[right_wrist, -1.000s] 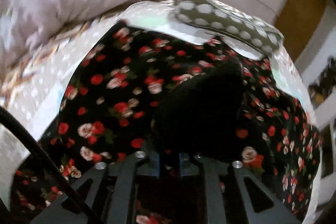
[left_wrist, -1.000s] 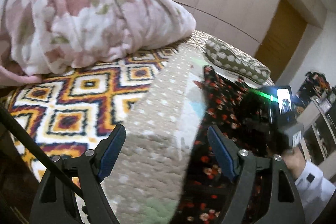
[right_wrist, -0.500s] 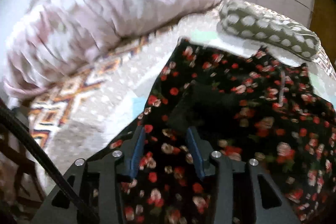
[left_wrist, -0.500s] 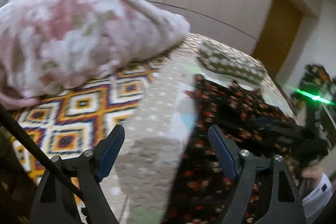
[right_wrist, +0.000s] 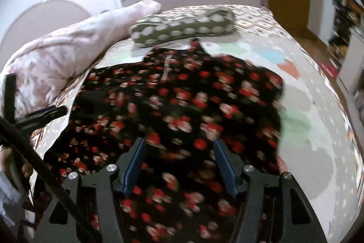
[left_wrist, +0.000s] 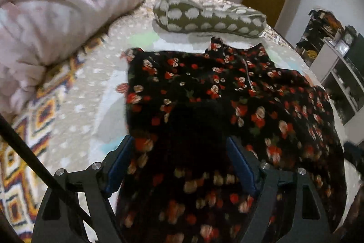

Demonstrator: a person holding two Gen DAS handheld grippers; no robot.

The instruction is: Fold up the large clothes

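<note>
A black garment with red and white flowers (left_wrist: 227, 92) lies spread on the bed, partly folded, with a plain black patch near its middle. It also fills the right wrist view (right_wrist: 182, 101). My left gripper (left_wrist: 182, 158) is open and empty, hovering over the garment's near part. My right gripper (right_wrist: 179, 161) is open and empty, also above the garment. The left gripper's body shows at the left edge of the right wrist view (right_wrist: 41, 115).
A pink fluffy blanket (left_wrist: 56, 22) is heaped at the left on the bed. An olive pillow with white dots (left_wrist: 209, 17) lies beyond the garment. The spotted bedsheet (right_wrist: 318, 129) shows to the right. Shelves (left_wrist: 336, 56) stand at the far right.
My right gripper has opened and let go of the garment. My left gripper has swung right, from over the sheet to over the garment. Both views are blurred by motion.
</note>
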